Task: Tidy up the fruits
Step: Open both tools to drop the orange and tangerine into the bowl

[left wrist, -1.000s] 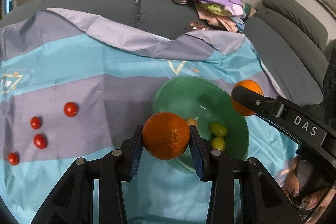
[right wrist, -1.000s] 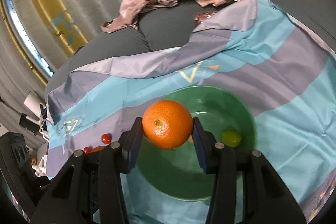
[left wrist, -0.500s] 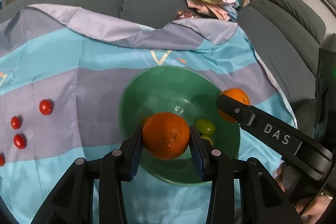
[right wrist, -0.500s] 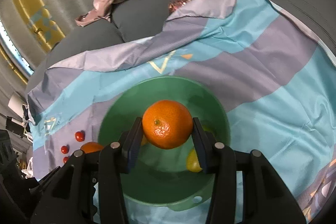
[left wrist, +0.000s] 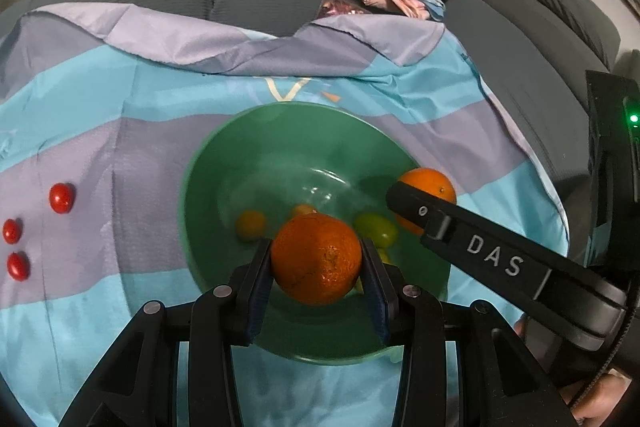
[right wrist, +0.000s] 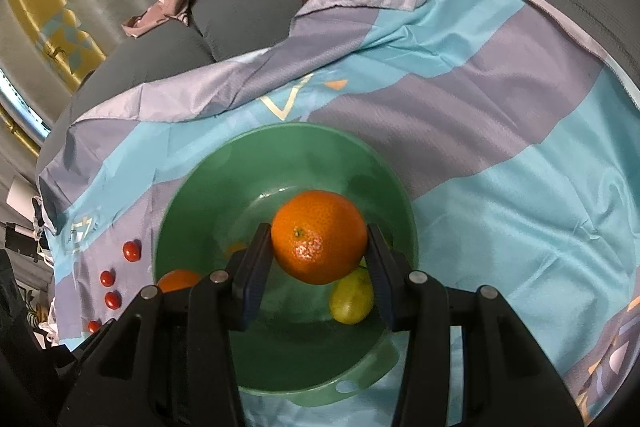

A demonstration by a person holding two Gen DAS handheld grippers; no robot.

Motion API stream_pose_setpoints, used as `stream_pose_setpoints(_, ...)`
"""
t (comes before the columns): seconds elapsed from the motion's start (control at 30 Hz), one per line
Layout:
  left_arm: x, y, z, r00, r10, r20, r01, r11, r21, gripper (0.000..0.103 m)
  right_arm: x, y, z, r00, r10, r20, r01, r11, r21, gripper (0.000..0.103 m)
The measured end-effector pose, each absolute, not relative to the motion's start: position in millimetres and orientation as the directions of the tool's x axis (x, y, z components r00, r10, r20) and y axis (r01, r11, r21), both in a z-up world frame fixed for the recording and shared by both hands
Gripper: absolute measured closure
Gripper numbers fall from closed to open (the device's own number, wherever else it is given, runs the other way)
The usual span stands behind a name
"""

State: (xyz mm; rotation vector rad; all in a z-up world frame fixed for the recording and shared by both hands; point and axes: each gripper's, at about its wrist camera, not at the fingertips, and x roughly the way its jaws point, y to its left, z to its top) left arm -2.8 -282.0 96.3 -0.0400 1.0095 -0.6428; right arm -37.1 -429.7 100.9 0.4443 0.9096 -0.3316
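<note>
I have an orange in each hand right now: the left gripper (left wrist: 316, 259) is clamped on one orange (left wrist: 316, 259), and the right gripper (right wrist: 319, 239) is clenched around the other orange (right wrist: 319, 237), both pairs of pads pressing the peel on either side. Both fruits hang over the green bowl (left wrist: 208, 163), which sits on the blue and lilac striped cloth (left wrist: 400, 99) spread over a grey sofa. Neither orange is down yet; I judge this to be the lowering step, just short of release. Inside the bowl I already see a few small fruits: a green grape-like one (left wrist: 376, 229) and a small yellow-orange one (left wrist: 250, 225), with another yellowish one (right wrist: 352, 301) showing under my right jaws. So part of the sorting looks done. What is left, as far as I can tell, is letting go of these two oranges and then dealing with the small red tomatoes (left wrist: 62, 197) lying loose on the cloth, well apart from the bowl on its left. Whether they belong in this bowl I cannot tell.
</note>
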Motion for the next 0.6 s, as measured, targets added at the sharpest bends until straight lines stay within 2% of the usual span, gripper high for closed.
stream_pose_setpoints(0.47,-4.2,-292.2,93.3,0.376,-0.510,-0.773,0.496,0.816,-0.297,0.061,-34.7,-435.4,91.5,0.514,-0.106,-0.851,0.495,0.847,0.193,0.054)
stream_pose_setpoints(0.6,-6.5,-281.5,106.1,0.385,-0.538,-0.750,0.497,0.805,-0.324,0.055,-37.4,-430.8,101.8,0.563,-0.084,-0.822,0.465,0.854,0.231,0.042)
